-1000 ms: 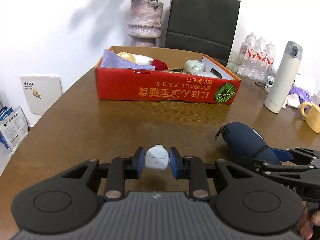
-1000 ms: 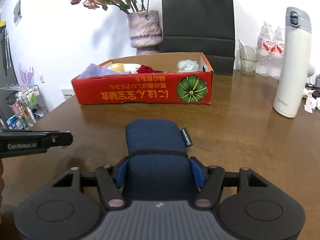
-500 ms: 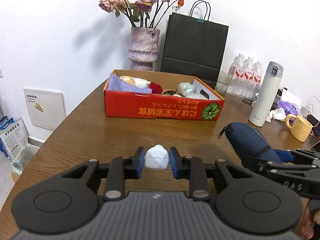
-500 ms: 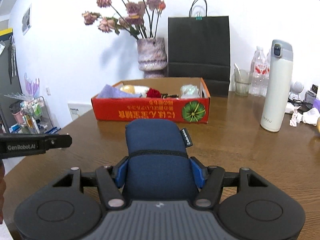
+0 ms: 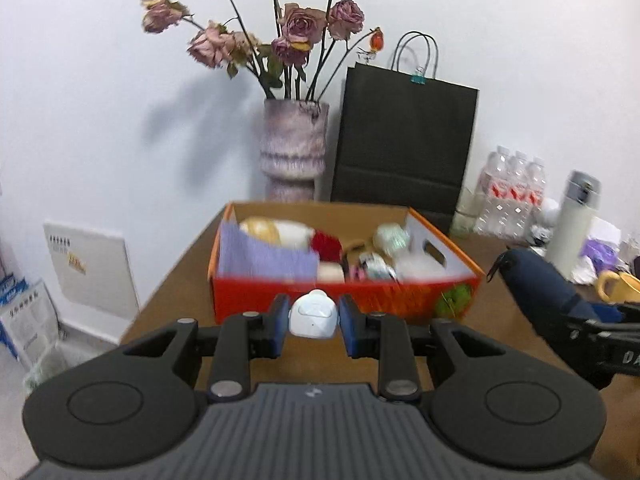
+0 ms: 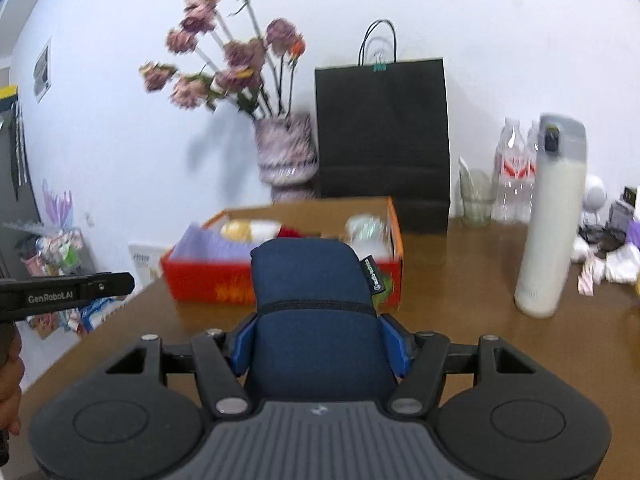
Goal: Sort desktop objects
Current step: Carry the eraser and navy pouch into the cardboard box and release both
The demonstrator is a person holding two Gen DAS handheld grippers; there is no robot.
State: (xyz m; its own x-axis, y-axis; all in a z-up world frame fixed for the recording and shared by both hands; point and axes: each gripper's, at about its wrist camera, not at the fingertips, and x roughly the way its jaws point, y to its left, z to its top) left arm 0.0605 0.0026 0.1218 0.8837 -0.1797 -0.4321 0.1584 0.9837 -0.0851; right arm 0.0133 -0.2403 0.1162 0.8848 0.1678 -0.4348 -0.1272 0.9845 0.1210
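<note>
My left gripper (image 5: 313, 320) is shut on a small white rounded case (image 5: 313, 315), held up above the brown table (image 5: 188, 276). Its blue pads press both sides of the case. My right gripper (image 6: 320, 340) is shut on a navy blue fabric pouch (image 6: 312, 280), which also shows at the right of the left wrist view (image 5: 536, 276). Ahead of both stands the orange-red cardboard box (image 5: 256, 300), open on top and holding several items, among them a lilac cloth, a red flower and white wrapped things. The same box (image 6: 204, 280) sits partly behind the pouch.
Behind the box stand a vase of dried roses (image 5: 294, 152) and a black paper bag (image 5: 404, 140). A tall white flask (image 6: 548, 220), water bottles (image 6: 516, 168), a glass (image 6: 474, 196) and a yellow mug (image 5: 616, 284) crowd the right. The table edge falls off at left.
Both grippers have risen with their loads. The box now sits lower in each view and its inside shows, and more of the flowers and bag is visible.
</note>
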